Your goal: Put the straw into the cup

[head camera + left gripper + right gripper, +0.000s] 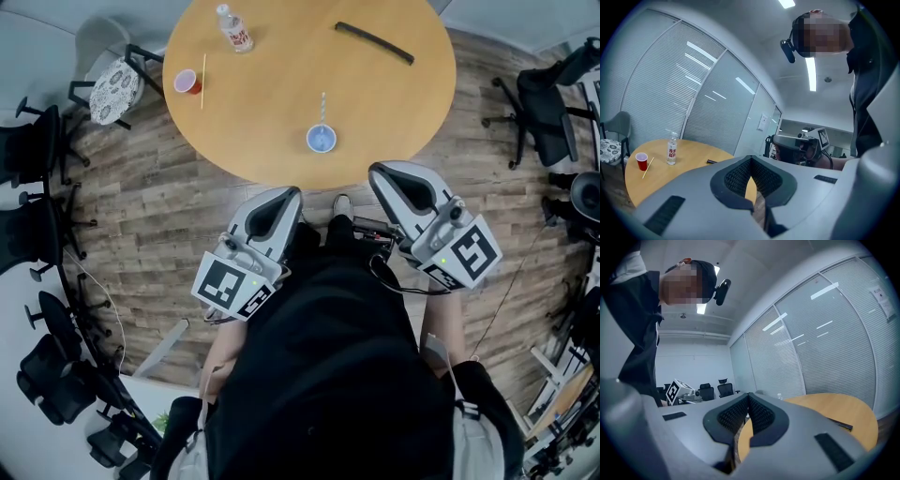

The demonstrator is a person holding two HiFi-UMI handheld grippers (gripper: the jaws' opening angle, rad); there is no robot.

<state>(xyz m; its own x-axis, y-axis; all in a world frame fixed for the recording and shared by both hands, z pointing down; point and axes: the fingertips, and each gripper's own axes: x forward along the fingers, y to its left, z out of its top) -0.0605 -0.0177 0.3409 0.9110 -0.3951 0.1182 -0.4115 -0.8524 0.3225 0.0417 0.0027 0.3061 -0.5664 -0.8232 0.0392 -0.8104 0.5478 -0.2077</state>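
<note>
Wood, pale and round, makes up the table (281, 122) ahead of me. I stand at its near edge with both grippers held low over the plank floor (150, 234), short of the tabletop.

Farthest left, off the table, a grey chair (98, 42) carries a patterned cushion (113, 90). On the table's left part the red cup (187, 82) stands upright with its mouth open. A thin yellow straw (203, 80) lies flat on the wood just beside it, on its right. Whether straw and cup touch, I cannot tell. Further back stands a clear bottle (235, 28) with a red label.

My left gripper (286, 199) points toward the table. In its own view the jaws are pressed together at the tips, and only table and floor show through the gap lower down. It holds nothing.

Right of it, near the table's near edge, sits a blue cup (321, 139). A pale striped straw (323, 105) stands in it, leaning toward the far side. A long black strip (374, 42) lies flat on the far right part of the table, well apart from both cups.

My right gripper (384, 176) is level with the left one. Its jaws likewise meet at the tips and hold nothing.

At the far right, black office chairs (548, 103) stand on the floor.
</note>
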